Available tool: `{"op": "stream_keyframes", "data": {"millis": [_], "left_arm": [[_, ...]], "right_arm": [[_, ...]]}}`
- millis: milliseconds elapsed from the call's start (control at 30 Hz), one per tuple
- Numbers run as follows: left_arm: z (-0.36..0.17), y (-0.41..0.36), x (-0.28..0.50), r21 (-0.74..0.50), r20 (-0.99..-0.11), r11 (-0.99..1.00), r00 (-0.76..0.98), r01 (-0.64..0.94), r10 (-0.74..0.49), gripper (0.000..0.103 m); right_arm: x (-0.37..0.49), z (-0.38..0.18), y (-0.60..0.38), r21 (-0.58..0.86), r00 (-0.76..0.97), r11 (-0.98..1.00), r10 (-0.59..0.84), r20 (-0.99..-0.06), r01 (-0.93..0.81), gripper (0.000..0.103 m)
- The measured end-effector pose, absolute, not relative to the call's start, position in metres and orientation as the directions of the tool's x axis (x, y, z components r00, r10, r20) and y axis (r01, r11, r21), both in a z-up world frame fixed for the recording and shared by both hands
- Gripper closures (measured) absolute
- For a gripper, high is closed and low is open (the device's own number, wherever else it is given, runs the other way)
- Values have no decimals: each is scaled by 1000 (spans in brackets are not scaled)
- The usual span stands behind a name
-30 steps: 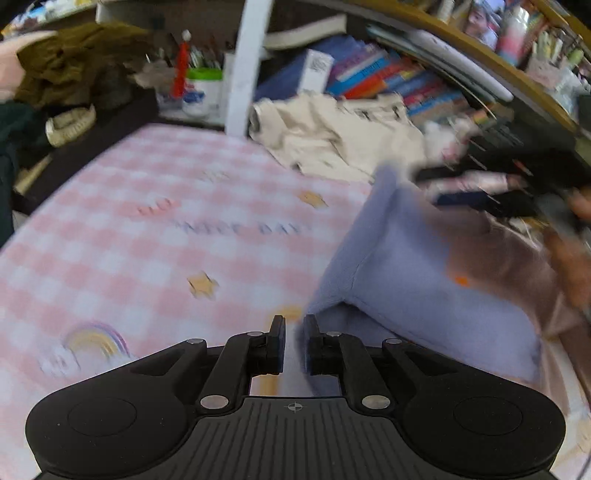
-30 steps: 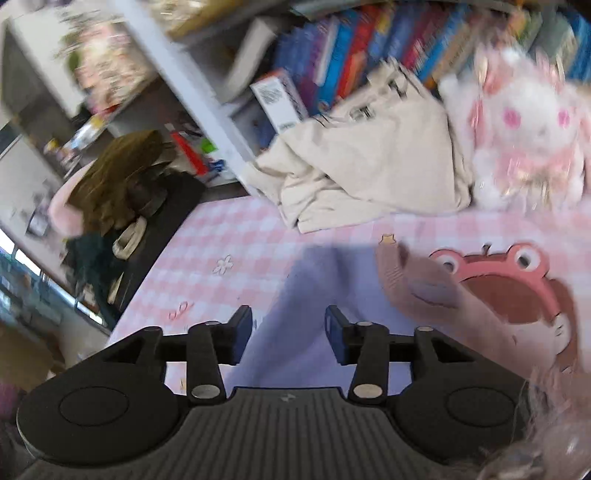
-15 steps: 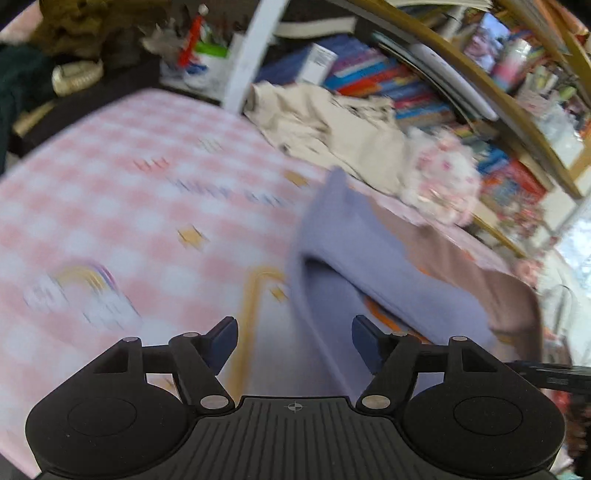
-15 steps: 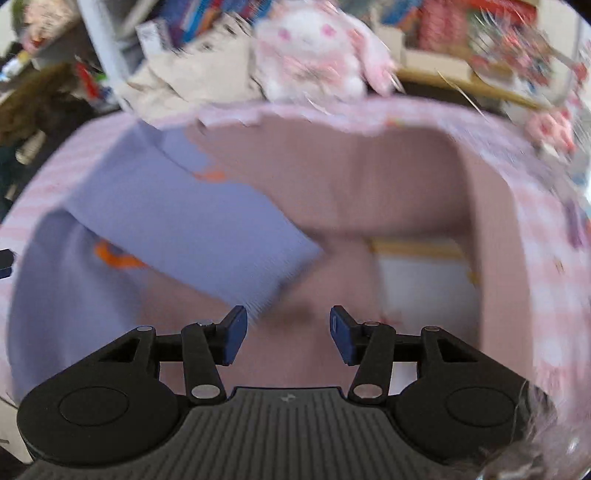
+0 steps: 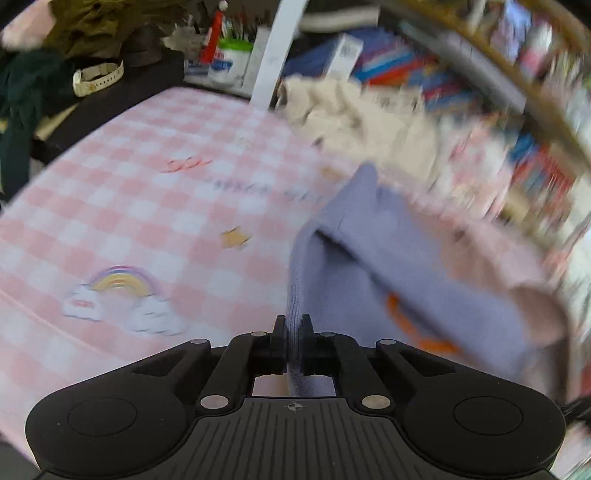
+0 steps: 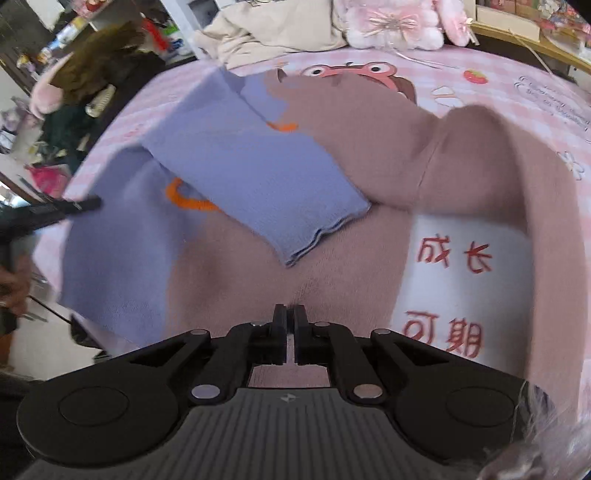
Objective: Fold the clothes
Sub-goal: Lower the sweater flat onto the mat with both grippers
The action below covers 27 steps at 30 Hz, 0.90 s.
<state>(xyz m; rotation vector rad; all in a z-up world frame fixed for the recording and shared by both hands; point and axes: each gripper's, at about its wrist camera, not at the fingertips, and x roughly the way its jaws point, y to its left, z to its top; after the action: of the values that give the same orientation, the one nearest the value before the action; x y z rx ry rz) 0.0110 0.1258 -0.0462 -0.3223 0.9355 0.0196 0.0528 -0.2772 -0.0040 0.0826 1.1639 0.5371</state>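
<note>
A sweater (image 6: 369, 147) in lilac and dusty pink lies spread on the pink checked bed cover (image 5: 129, 206). Its lilac sleeve (image 6: 251, 177) is folded across the chest, and the white panel with red characters (image 6: 454, 280) shows at the right. My left gripper (image 5: 293, 332) is shut on the lilac hem edge (image 5: 295, 295) at the sweater's left side. It also shows at the left of the right wrist view (image 6: 79, 205). My right gripper (image 6: 290, 325) is shut on the pink hem (image 6: 295, 291) at the near middle.
A cream garment (image 6: 266, 33) is heaped at the far edge beside a pink plush toy (image 6: 399, 26). Bookshelves (image 5: 424, 74) stand behind the bed. A dark side table with a watch (image 5: 98, 77) and olive clothes stands at the left.
Both grippers were open half a second ago; both have now closed on the sweater's hem, the left on the lilac edge, the right on the pink part.
</note>
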Motion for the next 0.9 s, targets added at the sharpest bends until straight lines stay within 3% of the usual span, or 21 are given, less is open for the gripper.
{"op": "stream_keyframes", "data": {"millis": [67,133,267,500,633,700,833,900], "left_arm": [[-44,132,9,-240,-798,958,593,-156,-103,97],[-46,131,3,-239,-794,958,599,-158,-100,94],[-48,124,-2,-237,-791,956,605,-171,-88,91],[-52,111,-8,-184,-809,964,587,-190,-39,91],[-56,107,-8,-150,-814,968,581,-202,-5,88],[-55,106,-7,-130,-819,966,574,-224,23,87],[-47,97,-5,-57,-812,967,575,-248,100,87],[-34,84,-8,18,-791,970,590,-244,163,87]], "right_arm": [[54,-3,-283,320,312,887,424,-850,-332,91],[55,-1,-290,253,379,921,355,-855,-295,65],[66,-1,-300,221,432,940,318,-844,-260,65],[119,-15,-300,299,396,928,367,-842,-224,67],[160,-29,-300,356,331,914,402,-854,-193,78],[193,-27,-310,317,396,934,357,-846,-165,88],[247,-9,-328,206,549,975,217,-807,-83,87],[246,-3,-331,187,566,974,225,-793,-126,79]]}}
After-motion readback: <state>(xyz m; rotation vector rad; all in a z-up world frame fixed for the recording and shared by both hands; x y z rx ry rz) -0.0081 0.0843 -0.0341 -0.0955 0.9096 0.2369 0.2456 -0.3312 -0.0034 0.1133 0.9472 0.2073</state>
